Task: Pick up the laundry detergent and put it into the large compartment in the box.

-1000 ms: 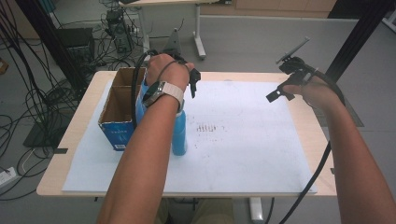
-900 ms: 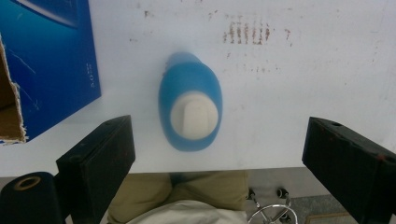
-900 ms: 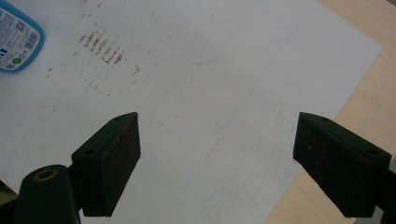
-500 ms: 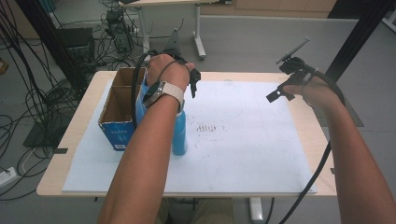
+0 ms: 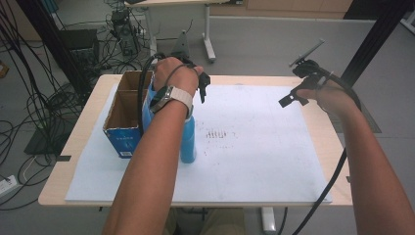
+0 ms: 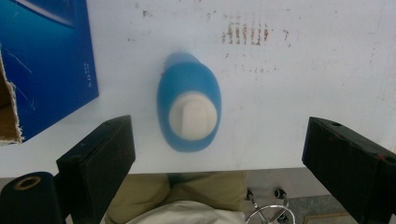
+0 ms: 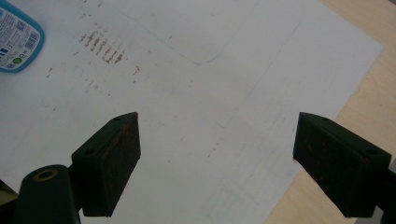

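Nearest to me, the left gripper [image 6: 212,154] hangs straight above the blue bottle [image 6: 189,107], and in the left gripper view I'm looking down on its white cap [image 6: 193,116], with both black fingers [image 6: 100,163] spread wide and nothing between them. The bottle stands upright on the white sheet [image 5: 274,147] covering the surface, just beside the blue cardboard box [image 5: 126,117], and in the high view my forearm hides most of its upper half. I judge the step in hand is taking hold of that bottle, so here's how I'd do it well: the cap sits left of centre between the fingers, so I'd shift left first until the gap straddles it evenly, then come straight down and close on the neck or shoulder, not the cap edge, which could slip. The box wall is near the left finger, so I'd watch for a snag there. Farther out, the right gripper [image 5: 301,88] is held above the sheet's far right part, well apart from the bottle, its fingers [image 7: 109,163] also wide open and empty, looking down on bare sheet and some brown smudges [image 7: 105,46]. I'd leave it parked.
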Demonstrator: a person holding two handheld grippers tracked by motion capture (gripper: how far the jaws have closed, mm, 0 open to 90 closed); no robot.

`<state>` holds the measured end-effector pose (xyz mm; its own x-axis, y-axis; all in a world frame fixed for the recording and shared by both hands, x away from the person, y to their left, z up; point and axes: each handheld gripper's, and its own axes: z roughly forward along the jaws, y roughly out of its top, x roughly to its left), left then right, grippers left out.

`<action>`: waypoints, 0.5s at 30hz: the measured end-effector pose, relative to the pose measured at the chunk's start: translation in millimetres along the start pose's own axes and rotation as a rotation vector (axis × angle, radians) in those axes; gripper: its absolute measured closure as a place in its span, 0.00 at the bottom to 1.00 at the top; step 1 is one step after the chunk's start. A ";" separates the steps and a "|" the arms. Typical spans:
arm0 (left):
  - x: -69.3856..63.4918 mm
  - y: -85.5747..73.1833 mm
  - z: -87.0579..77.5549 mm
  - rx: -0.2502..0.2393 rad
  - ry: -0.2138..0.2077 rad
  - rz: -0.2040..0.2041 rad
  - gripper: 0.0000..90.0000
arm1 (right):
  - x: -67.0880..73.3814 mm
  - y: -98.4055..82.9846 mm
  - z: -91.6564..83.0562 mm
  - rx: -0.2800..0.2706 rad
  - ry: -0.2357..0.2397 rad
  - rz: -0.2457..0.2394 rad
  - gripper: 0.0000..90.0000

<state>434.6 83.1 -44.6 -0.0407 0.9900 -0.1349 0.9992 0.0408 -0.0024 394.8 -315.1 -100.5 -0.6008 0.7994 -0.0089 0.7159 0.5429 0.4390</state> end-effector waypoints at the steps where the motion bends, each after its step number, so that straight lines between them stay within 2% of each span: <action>1: -0.1 0.1 0.0 0.000 0.000 -0.001 0.11 | 0.0 0.2 0.0 0.001 0.000 -0.001 0.16; 15: 3.1 -0.6 2.9 -0.011 -0.011 -0.004 0.11 | -1.0 -1.6 1.4 0.000 0.003 0.004 0.16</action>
<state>433.8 85.7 -47.9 -0.0448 0.9883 -0.1456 0.9989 0.0465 0.0079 394.8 -316.5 -102.4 -0.5987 0.8010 -0.0045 0.7183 0.5394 0.4393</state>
